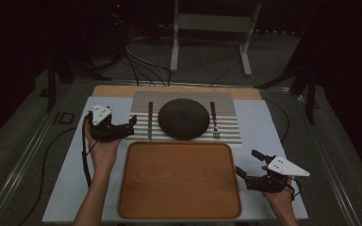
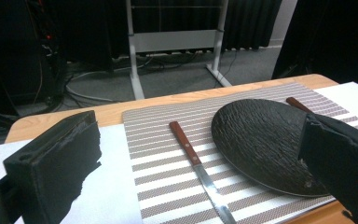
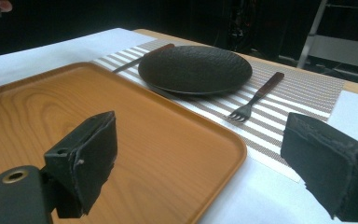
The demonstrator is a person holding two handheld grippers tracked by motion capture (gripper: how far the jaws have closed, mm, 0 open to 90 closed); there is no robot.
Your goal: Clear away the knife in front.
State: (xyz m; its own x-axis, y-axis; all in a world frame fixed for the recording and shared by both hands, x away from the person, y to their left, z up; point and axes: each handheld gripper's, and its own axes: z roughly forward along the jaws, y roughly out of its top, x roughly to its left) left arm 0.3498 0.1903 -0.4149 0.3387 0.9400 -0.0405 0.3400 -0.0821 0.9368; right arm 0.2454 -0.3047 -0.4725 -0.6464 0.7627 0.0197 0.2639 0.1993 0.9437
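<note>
1. Place setting untouched so far: dark plate [image 1: 184, 118] centred on the striped placemat [image 1: 228, 101] in the upper middle of the high view, knife [image 1: 149, 120] just left of it, fork [image 1: 214, 120] just right of it, all three flat on the mat.
2. Wooden tray [image 1: 179, 180] lying bare in the lower middle of the frame, just below the mat (probably the destination for the setting, judging by the layout).
3. Left gripper [image 1: 131, 125] at the left edge of the mat, fingers spread wide and holding nothing, pointing toward the knife; in the left gripper view the knife [image 2: 199, 167] sits between the two black fingers [image 2: 56, 163], not yet touched.
4. Right gripper [image 1: 249, 165] at the lower right of the high view, beside the tray's right edge, fingers likewise wide apart and empty; in the right gripper view the fork [image 3: 256, 96] lies ahead, well apart from the fingers.
5. Judged progress: at the very start. Nothing lifted, nothing on the tray.
6. Left to do, apparently: close on the knife, carry it over, then deal with fork and plate.
</note>
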